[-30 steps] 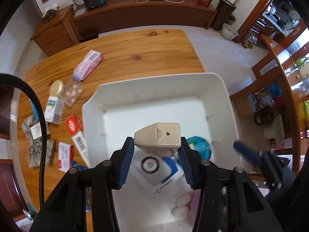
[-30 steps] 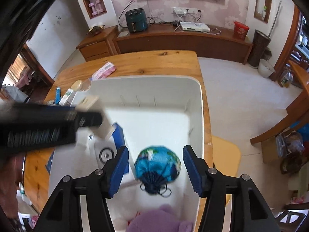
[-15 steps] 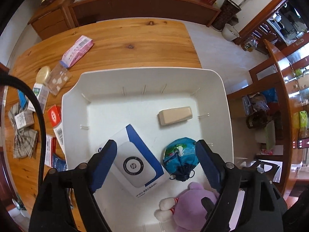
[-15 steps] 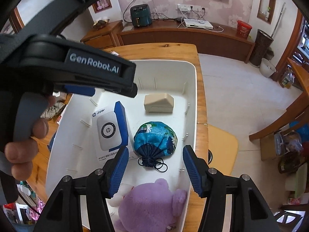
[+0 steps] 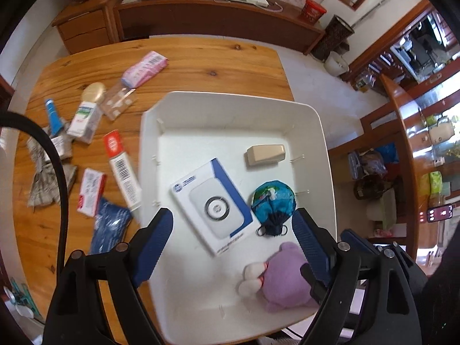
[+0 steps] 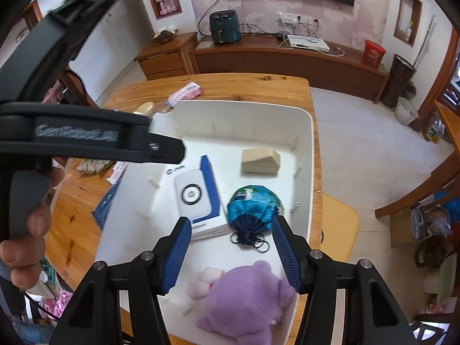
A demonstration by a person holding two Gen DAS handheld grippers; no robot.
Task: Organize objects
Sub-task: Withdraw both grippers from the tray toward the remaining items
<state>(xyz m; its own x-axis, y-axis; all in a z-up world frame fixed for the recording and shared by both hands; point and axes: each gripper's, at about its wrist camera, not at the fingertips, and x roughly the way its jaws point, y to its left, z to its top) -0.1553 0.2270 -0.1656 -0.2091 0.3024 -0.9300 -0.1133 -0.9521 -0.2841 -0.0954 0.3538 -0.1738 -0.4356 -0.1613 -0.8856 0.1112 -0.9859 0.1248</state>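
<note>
A white bin [image 5: 230,100] [image 6: 312,149] on the wooden table holds a beige plug adapter [image 5: 266,153] [image 6: 260,161], a white-and-blue box [image 5: 214,205] [image 6: 198,195], a blue drawstring pouch [image 5: 273,199] [image 6: 253,207] and a purple plush toy [image 5: 284,281] [image 6: 247,304]. My left gripper [image 5: 233,247] hangs open and empty above the bin's near half. Empty too, my right gripper [image 6: 231,254] stands open over the pouch and plush. A hand [image 6: 26,247] holds the left gripper's body at that view's left.
Left of the bin lie loose items: a pink packet [image 5: 145,67], a red-and-white tube [image 5: 122,169], a small carton [image 5: 83,120], a red-white box [image 5: 90,191], a blue pack [image 5: 110,227] and folded cloth [image 5: 46,172]. A chair seat [image 6: 339,230] stands right of the table.
My left gripper let go of the beige plug adapter, which now lies in the bin's far right part. The left gripper opened, rose and drew back. The right gripper stayed open.
</note>
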